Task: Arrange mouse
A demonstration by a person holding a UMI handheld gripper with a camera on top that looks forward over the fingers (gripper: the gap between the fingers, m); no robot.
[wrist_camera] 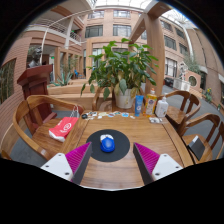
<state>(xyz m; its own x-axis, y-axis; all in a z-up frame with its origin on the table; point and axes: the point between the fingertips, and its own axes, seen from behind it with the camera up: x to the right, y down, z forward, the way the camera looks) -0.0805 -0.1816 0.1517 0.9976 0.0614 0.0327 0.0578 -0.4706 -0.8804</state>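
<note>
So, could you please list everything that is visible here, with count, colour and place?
mouse: one, blue, on the mouse pad, ahead of the tongs, in line with the gap between the fingers
mouse pad: one, black, round, on the table
table: one, brown wood, under everything
potted plant: one, green in a white pot, far table edge
bottles: a few, blue and clear, beside the pot
red object: one, on the chair beside the table
chairs: several, wooden, around the table
tongs: one pair, pink pads, open, holding nothing

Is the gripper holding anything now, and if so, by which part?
Nothing is held. The gripper is open; the blue mouse rests on its round black mouse pad, ahead of the jaws.
</note>
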